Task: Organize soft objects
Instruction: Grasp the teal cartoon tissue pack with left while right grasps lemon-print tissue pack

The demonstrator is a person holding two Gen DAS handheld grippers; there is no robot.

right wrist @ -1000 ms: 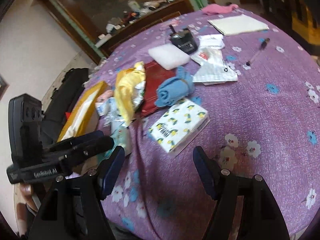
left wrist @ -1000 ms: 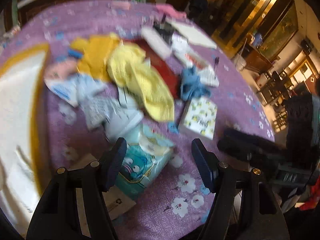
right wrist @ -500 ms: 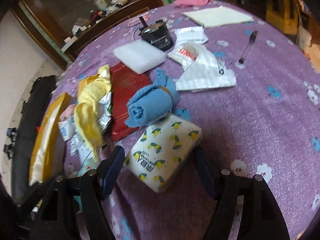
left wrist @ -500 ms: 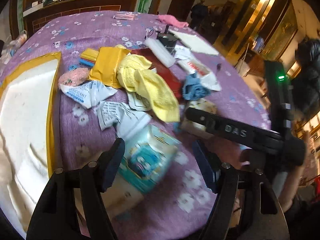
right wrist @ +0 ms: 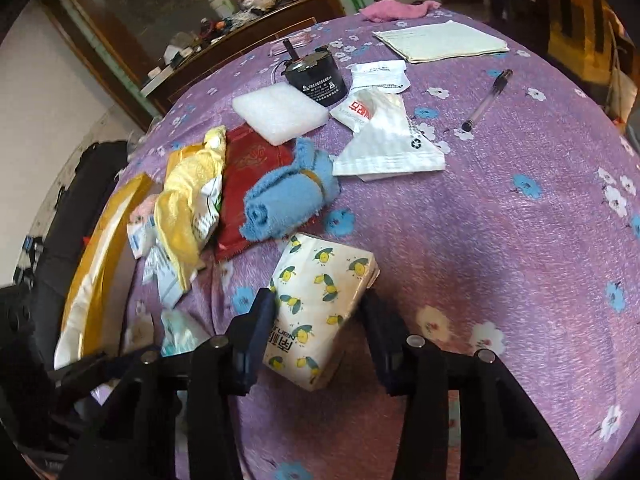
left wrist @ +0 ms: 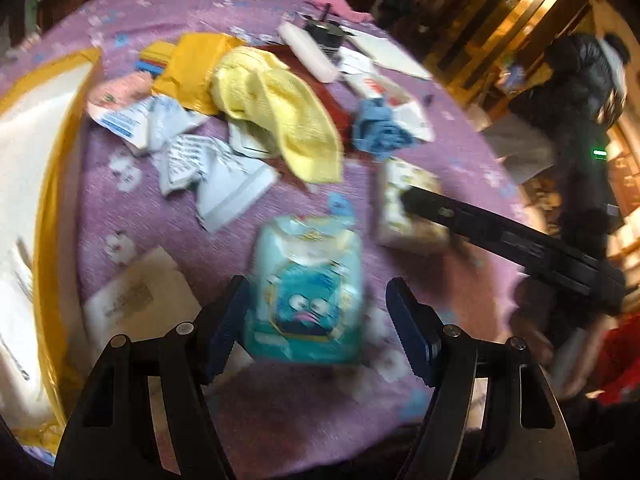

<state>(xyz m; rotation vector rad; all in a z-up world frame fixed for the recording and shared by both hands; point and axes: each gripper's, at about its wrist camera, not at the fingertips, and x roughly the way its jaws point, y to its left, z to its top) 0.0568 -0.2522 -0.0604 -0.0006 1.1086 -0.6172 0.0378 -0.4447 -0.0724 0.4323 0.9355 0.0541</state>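
A lemon-print tissue pack (right wrist: 320, 304) lies on the purple flowered tablecloth (right wrist: 500, 240). My right gripper (right wrist: 318, 312) straddles it, jaws closing, both pads touching its sides. In the left wrist view the same pack (left wrist: 404, 196) shows with the right gripper's dark finger (left wrist: 500, 236) against it. My left gripper (left wrist: 316, 312) is open over a blue cartoon tissue pack (left wrist: 308, 292), which sits between the fingers untouched. A rolled blue towel (right wrist: 288, 196) and a yellow towel (left wrist: 280, 108) lie further back.
A yellow-edged white cushion (left wrist: 28, 160) fills the left side. Crumpled white packets (left wrist: 200, 160), a red pouch (right wrist: 248, 176), a white foam block (right wrist: 280, 112), a black can (right wrist: 316, 80), plastic bags (right wrist: 384, 140), a pen (right wrist: 486, 100) and a notepad (right wrist: 440, 40) crowd the far table.
My right gripper came down onto the lemon-print pack and its jaws narrowed from wide apart to touching it. The blue pack now sits centred between the left fingers.
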